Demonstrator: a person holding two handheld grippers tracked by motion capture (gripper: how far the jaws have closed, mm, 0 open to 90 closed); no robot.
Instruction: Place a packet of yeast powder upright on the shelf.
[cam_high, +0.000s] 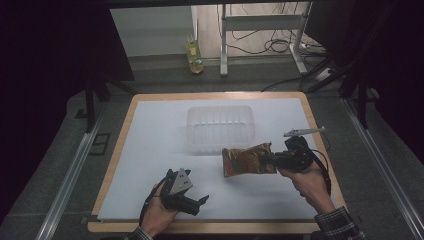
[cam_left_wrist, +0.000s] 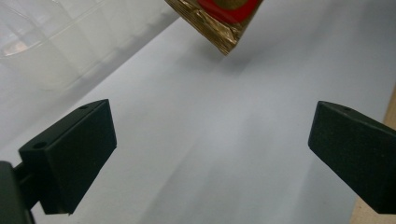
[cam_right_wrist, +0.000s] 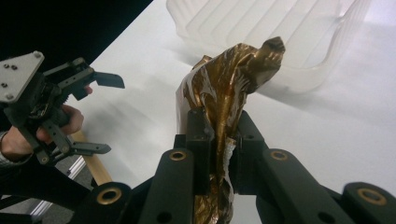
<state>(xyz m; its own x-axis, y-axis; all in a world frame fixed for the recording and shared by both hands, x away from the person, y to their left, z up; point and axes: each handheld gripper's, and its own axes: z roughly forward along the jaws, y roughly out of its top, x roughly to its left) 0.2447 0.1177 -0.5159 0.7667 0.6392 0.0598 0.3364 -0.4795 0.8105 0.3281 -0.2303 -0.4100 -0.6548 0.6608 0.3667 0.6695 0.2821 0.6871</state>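
Pouch (cam_high: 248, 160) clamped in right gripper (cam_high: 276, 161), lifted beside tub (cam_high: 220, 129), not yet inside; left gripper (cam_high: 199, 205) open, empty.

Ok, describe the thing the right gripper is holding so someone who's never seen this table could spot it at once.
Start at the white sheet covering the wooden table, then find the clear plastic tub near its middle. Just in front of the tub, the right gripper is shut on a crinkled snack bag, the one shiny gold and red item there.
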